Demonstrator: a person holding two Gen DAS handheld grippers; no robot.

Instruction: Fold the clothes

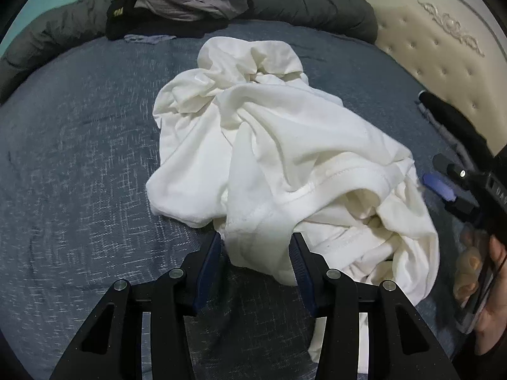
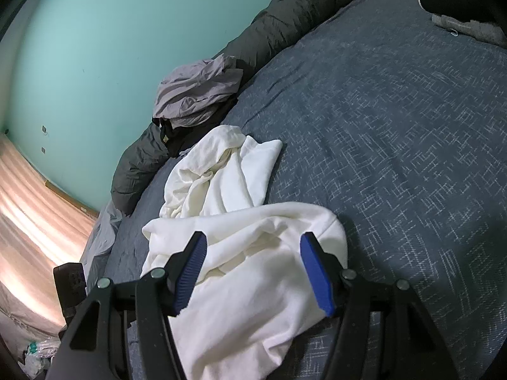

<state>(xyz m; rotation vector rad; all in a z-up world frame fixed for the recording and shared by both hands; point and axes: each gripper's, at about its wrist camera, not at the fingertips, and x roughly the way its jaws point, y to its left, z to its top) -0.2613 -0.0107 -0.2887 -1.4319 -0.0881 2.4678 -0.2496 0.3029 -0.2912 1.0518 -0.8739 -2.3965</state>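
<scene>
Only left view shows headboard (image 1: 437, 31), apparently tufted.

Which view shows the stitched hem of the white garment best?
The left wrist view: the white garment lies crumpled there with its stitched hem running plainly across the middle. The right wrist view shows the same garment only as smooth folds, no stitching visible.

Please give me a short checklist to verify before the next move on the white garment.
1. White garment on the blue bedspread: crumpled, not flat: not ok.
2. Left claw straddles a fold near the hem, pads not pressing: ok.
3. Right claw open above the cloth: ok.
4. Other clothes pile apart from garment: ok.
5. Sleeves located: cannot tell.
</scene>
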